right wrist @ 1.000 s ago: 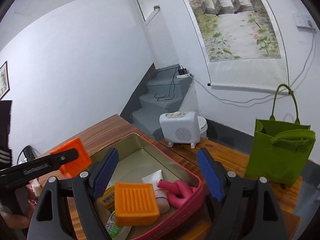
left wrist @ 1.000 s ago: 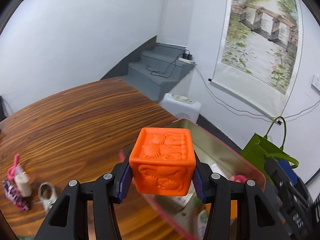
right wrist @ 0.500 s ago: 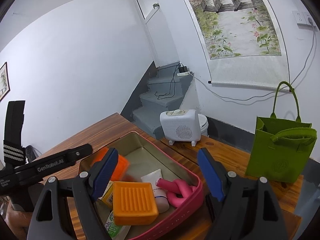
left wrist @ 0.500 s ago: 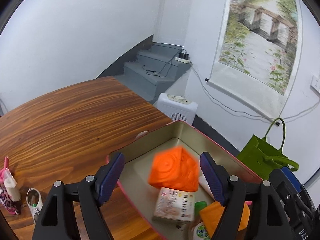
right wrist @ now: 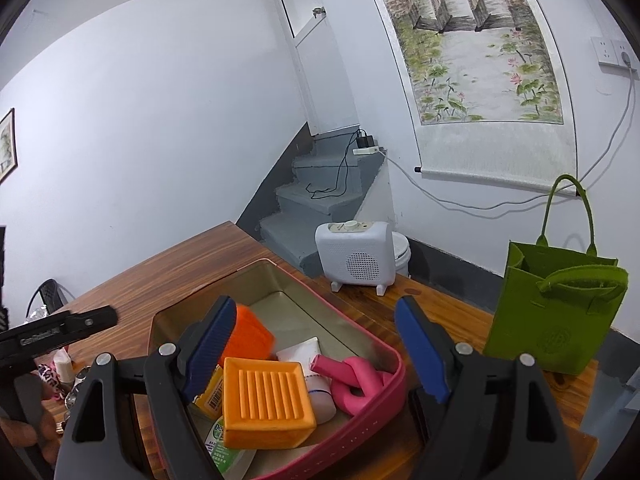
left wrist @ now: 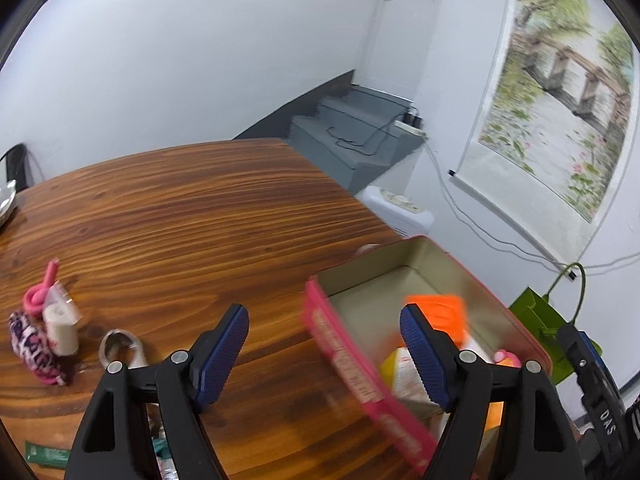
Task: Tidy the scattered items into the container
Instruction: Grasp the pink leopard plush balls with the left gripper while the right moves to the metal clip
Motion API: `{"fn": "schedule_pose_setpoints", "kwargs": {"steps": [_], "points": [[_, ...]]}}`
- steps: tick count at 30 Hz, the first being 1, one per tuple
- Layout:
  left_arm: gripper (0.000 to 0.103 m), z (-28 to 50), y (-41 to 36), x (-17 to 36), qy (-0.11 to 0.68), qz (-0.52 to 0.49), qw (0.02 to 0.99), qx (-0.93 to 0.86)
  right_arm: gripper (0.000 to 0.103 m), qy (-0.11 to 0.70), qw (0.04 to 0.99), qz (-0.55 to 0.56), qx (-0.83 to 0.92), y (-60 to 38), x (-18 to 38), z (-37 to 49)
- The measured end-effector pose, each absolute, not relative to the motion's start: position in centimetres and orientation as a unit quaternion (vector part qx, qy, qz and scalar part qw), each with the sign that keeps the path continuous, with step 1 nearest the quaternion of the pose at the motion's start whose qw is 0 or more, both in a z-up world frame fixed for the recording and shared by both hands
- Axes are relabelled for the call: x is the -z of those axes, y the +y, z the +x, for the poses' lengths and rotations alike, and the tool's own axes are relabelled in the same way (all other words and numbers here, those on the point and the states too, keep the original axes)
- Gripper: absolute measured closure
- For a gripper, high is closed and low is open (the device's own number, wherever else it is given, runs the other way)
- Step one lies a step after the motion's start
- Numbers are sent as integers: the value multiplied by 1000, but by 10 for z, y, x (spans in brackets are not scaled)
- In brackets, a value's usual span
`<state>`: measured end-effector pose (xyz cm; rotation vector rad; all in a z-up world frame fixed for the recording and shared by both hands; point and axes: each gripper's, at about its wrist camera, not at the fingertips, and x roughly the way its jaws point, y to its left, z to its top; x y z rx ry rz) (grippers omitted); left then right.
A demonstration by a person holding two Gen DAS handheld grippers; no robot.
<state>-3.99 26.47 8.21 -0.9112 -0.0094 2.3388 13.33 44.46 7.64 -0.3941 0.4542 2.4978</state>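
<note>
With the orange cube lying inside the pink tin, both the left tongs and right tongs are spread and empty; next step likely requires reaching the pink-patterned pouch on the counter.

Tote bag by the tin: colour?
Green tote bag, clearest in the right wrist view.

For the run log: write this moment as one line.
left claw: open, empty | right claw: open, empty, over pink tin | orange cube: in tin | left on table: pink pouch
</note>
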Motion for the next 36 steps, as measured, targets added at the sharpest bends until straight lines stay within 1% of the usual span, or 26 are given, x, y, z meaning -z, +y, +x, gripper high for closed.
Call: {"fn": "schedule_pose_setpoints", "kwargs": {"steps": [4,15,18,19,20,22,26,32,36], "points": [[23,-49,234,-78,-14,-348,278,-895,18,167,287,-149,-932,443,-76,132],[23,-82,140,-63,-41,-362,148,-920,16,148,298,-144,-932,435,-77,131],[21,-89,116,-56,-48,-368,120,-921,7,139,304,-135,-933,432,-79,132],[17,-92,107,-53,-52,-370,111,-921,3,134,307,-132,-933,430,-80,133],[15,-94,97,-51,-56,-370,102,-922,1,129,308,-130,-934,428,-80,133],[15,-99,80,-45,-64,-373,86,-922,1,117,313,-125,-934,423,-81,133],[15,-110,61,-34,-63,-386,82,-917,1,102,314,-131,-935,416,-80,128],[15,-120,53,-20,-27,-399,79,-913,1,96,314,-139,-934,407,-79,125],[15,-128,50,-14,-16,-407,76,-910,1,90,304,-142,-938,395,-79,122]]}}
